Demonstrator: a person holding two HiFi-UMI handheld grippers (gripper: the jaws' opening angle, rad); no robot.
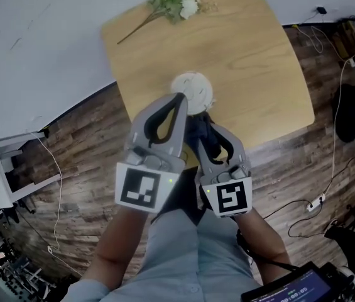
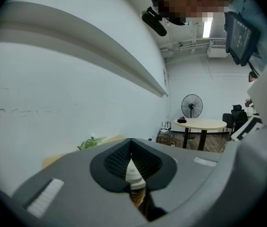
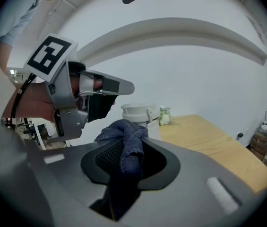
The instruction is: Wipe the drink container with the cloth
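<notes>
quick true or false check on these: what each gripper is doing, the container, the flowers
1. The right gripper is clamped on a dark blue cloth. True.
2. The drink container is black. False: it is white.
3. Flowers lie at the far end of the table. True.
4. The left gripper has its jaws wide apart. False: they meet at the tips.
5. The drink container stands on the floor. False: it stands on the wooden table.

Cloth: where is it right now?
The cloth is pinched in the right gripper's jaws, at the centre of the right gripper view, close to the white container just beyond it.
</notes>
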